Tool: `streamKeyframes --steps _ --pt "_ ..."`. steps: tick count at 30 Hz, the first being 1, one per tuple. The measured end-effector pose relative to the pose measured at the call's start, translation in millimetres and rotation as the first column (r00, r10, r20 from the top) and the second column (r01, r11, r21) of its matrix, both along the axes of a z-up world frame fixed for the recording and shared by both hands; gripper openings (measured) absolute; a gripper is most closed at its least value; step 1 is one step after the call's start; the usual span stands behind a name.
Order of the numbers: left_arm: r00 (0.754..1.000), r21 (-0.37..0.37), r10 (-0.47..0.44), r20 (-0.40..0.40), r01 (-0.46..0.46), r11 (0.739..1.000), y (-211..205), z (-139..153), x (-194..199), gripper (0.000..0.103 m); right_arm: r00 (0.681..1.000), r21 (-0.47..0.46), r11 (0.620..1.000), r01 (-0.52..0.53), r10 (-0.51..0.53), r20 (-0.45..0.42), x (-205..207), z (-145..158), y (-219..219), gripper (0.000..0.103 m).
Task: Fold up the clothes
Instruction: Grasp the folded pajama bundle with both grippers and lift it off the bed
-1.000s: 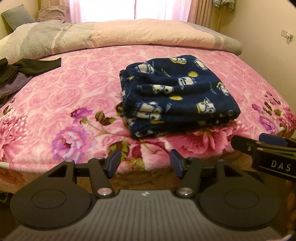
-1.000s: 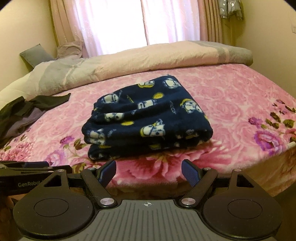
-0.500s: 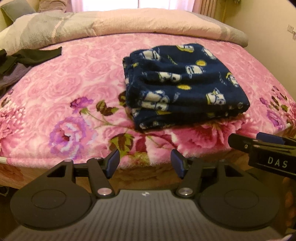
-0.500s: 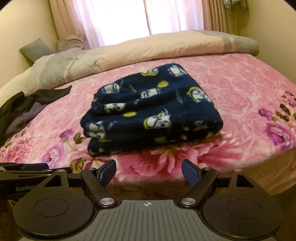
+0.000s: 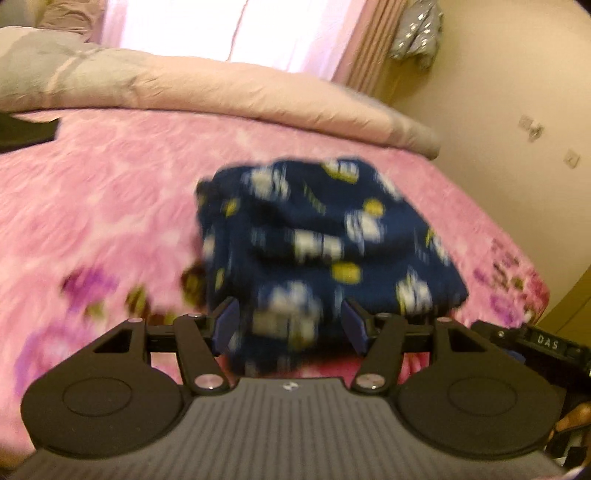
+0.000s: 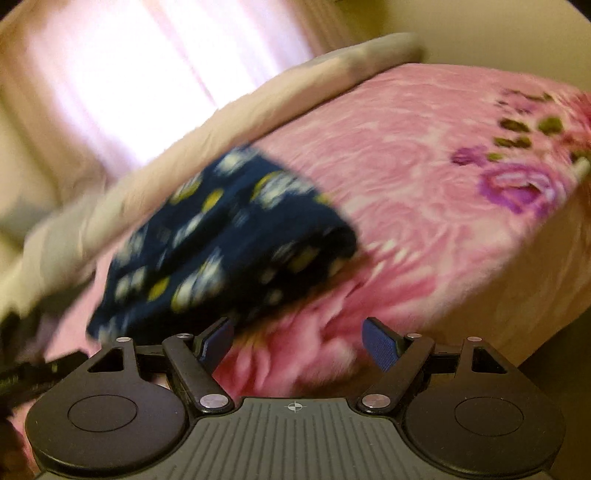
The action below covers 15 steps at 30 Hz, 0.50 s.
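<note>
A folded navy fleece garment [image 5: 317, 236] with white and yellow cartoon prints lies on the pink floral bed cover [image 5: 103, 192]. My left gripper [image 5: 290, 325] is open, its blue pads [image 5: 226, 325] level with the garment's near edge, which fills the gap between them. In the right wrist view the same garment [image 6: 229, 236] sits up and to the left. My right gripper [image 6: 299, 343] is open over the pink cover, just right of the garment's near corner. Both views are blurred by motion.
A beige and grey duvet [image 5: 207, 92] is bunched along the far side of the bed, below a bright curtained window [image 5: 229, 29]. The bed's right edge [image 6: 535, 236] drops off beside a cream wall. The other gripper's black body [image 5: 535, 347] shows at lower right.
Both grippers have moved forward toward the folded garment. The left one has reached its near edge. The right wrist view has tilted and swung right. Both stay open.
</note>
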State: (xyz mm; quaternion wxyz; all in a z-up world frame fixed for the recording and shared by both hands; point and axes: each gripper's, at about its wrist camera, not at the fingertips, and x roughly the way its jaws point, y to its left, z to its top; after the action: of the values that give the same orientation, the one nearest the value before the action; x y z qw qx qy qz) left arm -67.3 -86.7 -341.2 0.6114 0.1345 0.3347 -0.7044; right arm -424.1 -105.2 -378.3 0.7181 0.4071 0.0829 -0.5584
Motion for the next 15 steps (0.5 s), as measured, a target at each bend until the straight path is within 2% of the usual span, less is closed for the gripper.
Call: streamKeyframes --steps 3,4,10,13,15 --pt "0.999 -0.039 -0.044 -0.03 0.042 0.998 -51 11 8 0.057 0.996 -0.027 0.997 0.07 -0.069 0.049 -8 0 -27 0.08" --pt "0.998 -0.029 -0.055 -0.04 0.054 0.998 -68 14 9 0.053 0.994 -0.018 0.995 0.096 -0.094 0.059 -13 8 -43 0.08" --pt "0.991 0.116 -0.131 -0.034 0.134 0.984 -155 42 2 0.05 0.971 0.179 0.964 0.195 -0.216 0.102 -15 18 -89 0.08" --pt "0.987 0.195 -0.161 -0.026 0.163 0.967 -187 61 -5 0.051 0.945 0.276 0.928 0.251 -0.297 0.139 -19 31 -87 0.08" --pt "0.981 0.237 -0.185 -0.058 0.194 0.952 -209 72 -7 0.051 0.922 0.34 0.897 0.284 -0.353 0.16 -21 40 -85 0.08"
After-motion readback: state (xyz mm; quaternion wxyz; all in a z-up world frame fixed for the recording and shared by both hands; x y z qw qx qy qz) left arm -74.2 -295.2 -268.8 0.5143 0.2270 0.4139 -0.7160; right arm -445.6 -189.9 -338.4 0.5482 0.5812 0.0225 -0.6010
